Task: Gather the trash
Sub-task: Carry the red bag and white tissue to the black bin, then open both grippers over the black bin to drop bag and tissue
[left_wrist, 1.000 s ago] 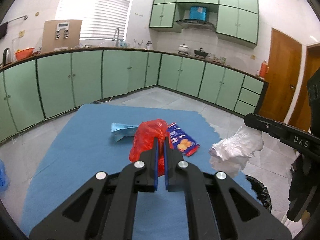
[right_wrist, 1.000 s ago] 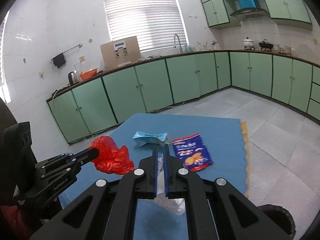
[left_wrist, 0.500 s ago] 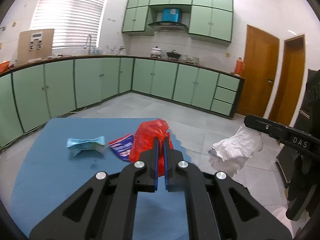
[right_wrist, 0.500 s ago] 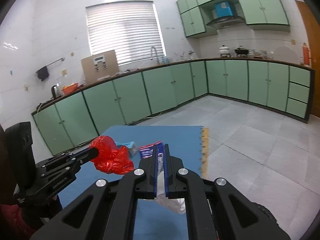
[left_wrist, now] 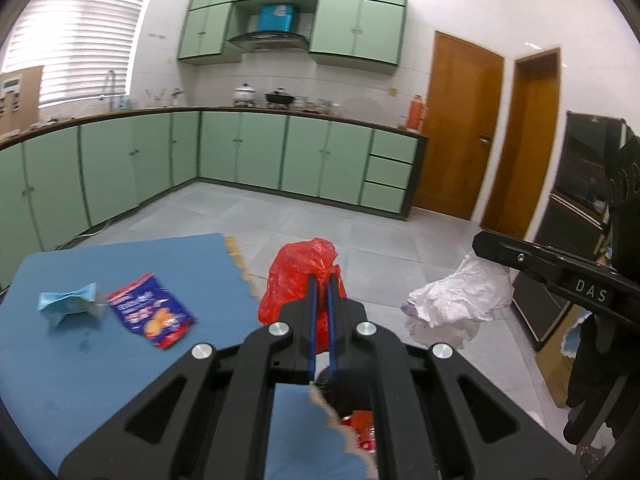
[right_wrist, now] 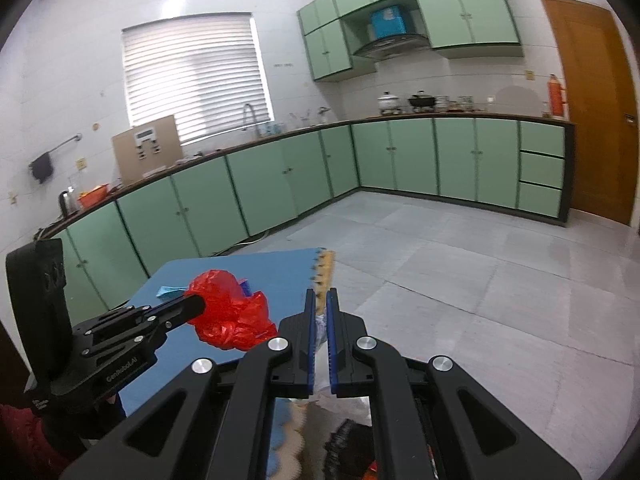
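Both grippers are swinging away from the blue worktop toward the bin beside it: the left gripper fingers are clamping the red bag, the right gripper fingers are pinching white paper. The snack wrapper and blue packet are lying behind on the worktop, awaiting pickup.

Four pieces of trash show in all: one red plastic bag, one crumpled white paper, one blue snack packet and one crumpled pale-blue wrapper. Two pairs of tongs are in view, the left tongs and the right tongs, one piece in each. Two pieces lie on the one blue mat. There are two brown doors, one range hood and one window blind.
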Demonstrator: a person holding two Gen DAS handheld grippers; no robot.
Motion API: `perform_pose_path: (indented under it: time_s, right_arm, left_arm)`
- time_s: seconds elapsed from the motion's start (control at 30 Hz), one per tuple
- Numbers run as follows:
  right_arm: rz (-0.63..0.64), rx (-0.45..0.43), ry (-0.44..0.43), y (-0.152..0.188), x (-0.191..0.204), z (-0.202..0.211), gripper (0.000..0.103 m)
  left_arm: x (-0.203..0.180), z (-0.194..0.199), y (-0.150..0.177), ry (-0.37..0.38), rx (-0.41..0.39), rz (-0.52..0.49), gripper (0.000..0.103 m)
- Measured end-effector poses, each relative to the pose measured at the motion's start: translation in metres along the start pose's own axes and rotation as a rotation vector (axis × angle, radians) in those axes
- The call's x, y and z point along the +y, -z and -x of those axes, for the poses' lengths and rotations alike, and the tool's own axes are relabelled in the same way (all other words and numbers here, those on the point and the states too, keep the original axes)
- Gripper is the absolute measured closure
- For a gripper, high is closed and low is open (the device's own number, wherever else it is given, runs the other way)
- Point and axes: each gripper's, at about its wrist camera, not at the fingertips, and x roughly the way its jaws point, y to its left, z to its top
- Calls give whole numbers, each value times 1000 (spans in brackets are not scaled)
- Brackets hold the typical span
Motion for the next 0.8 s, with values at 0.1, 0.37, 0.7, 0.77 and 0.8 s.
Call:
perform_pose_path:
  time_s: [0.1, 0.37, 0.7, 0.77, 0.8]
  right_arm:
    - [-18, -3, 29, 5, -17, 7, 98]
    - [-84, 33, 109, 33, -65, 11, 98]
    - [-182, 112, 148, 78, -110, -8, 98]
    - [-187, 122, 152, 82, -114, -11, 95]
    - [-190, 127, 157, 83, -117, -13, 94]
  left_arm:
    - [-17, -11, 2, 37, 7, -19, 100]
    - [-60, -56, 16, 131, 65, -53, 100]
    - [-86, -111, 54, 168, 186, -85, 100]
    - [-87, -119, 59, 169, 210, -78, 99]
    - [-85, -123, 61, 171, 225, -71, 98]
